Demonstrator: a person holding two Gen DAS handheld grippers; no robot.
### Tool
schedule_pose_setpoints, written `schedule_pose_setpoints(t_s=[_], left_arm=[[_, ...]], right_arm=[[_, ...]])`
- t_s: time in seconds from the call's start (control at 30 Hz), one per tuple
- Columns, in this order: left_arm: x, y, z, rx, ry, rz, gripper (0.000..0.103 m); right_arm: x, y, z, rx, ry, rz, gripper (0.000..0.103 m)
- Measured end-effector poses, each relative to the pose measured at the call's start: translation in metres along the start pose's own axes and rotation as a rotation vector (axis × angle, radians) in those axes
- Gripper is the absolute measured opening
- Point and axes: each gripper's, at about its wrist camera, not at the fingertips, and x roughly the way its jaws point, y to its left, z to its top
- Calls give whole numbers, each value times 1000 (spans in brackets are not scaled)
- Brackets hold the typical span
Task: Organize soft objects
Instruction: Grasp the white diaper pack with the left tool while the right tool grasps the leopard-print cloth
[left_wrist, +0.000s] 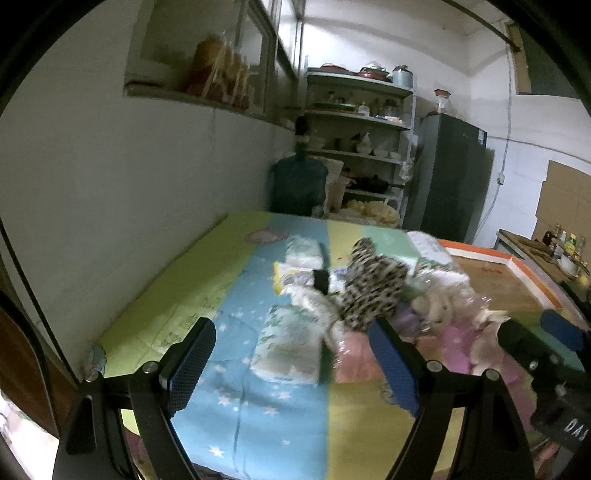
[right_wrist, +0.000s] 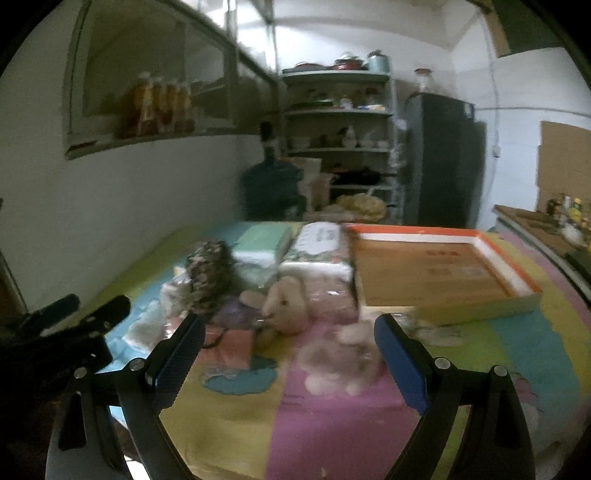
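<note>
Both grippers hang above the worktop (right_wrist: 332, 435) with nothing in them. The left gripper (left_wrist: 295, 354) has its fingers spread wide, and so does the right gripper (right_wrist: 290, 347). A small pink plush toy (right_wrist: 341, 363) lies between the right fingers, near the orange box (right_wrist: 517, 273). I think it is the next pick. Go down slowly and squeeze its fat middle, not an ear. It is blurry, so I cannot tell which way it points.

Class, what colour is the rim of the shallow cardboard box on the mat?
Orange outside, white inside, on the box; the right wrist view shows it best.
</note>
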Motion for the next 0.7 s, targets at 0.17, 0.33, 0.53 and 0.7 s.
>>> schedule_pose_setpoints(t_s=[0.17,0.33,0.53,0.7], left_arm=[[20,14,-8,-30,46,-35,85],[38,22,-12,-47,72,-61,85],[58,30,-16,-38,100,-54,85],[72,34,-22,-37,127,-79,85]], right_arm=[[21,13,7,-39,-1,73,94],[41,22,16,-64,6,121,94],[64,31,27,-90,35,181,94],[82,41,30,-113,69,211,94]])
